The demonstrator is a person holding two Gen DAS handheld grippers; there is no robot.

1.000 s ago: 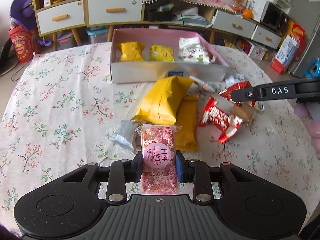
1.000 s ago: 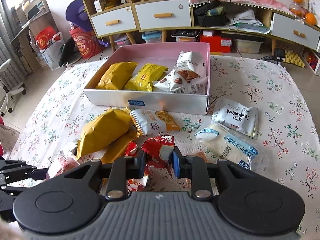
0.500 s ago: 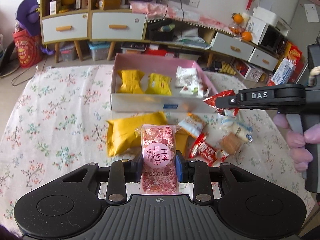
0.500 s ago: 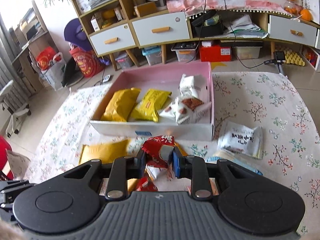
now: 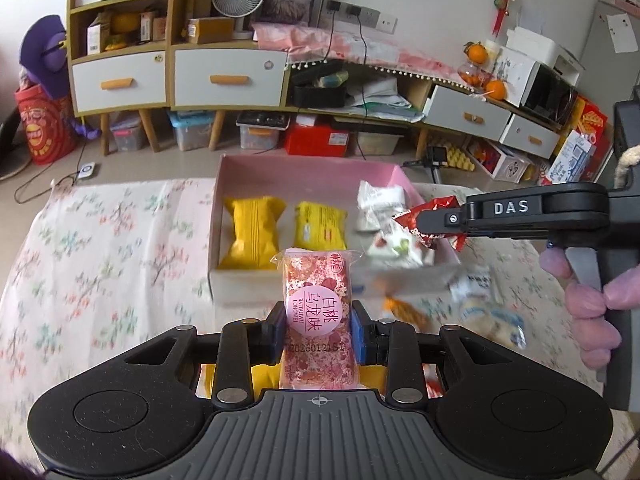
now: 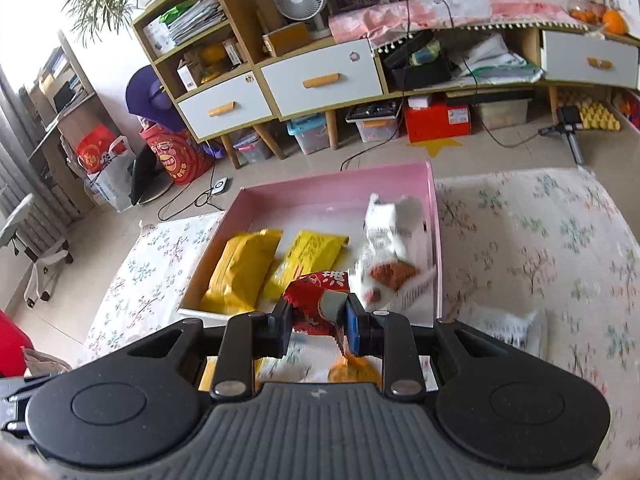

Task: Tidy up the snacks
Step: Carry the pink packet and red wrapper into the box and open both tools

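My left gripper [image 5: 318,330] is shut on a pink peach-flavour snack pack [image 5: 318,308], held upright just short of the pink box's [image 5: 304,168] near wall. My right gripper [image 6: 318,318] is shut on a red snack packet [image 6: 316,294] and holds it over the box's near right part; it also shows in the left wrist view [image 5: 430,222]. Inside the box lie two yellow packs [image 6: 240,268] [image 6: 310,254] and white packs [image 6: 394,248].
The floral tablecloth [image 5: 100,248] carries loose white packs [image 6: 506,324] and an orange pack [image 5: 404,308] right of the box. Yellow packs lie under my left gripper. Cabinets and storage bins stand beyond the table's far edge.
Both grippers have risen and moved forward towards the box with their packs. The red packet is now over the box; the pink pack has come up to its front wall.
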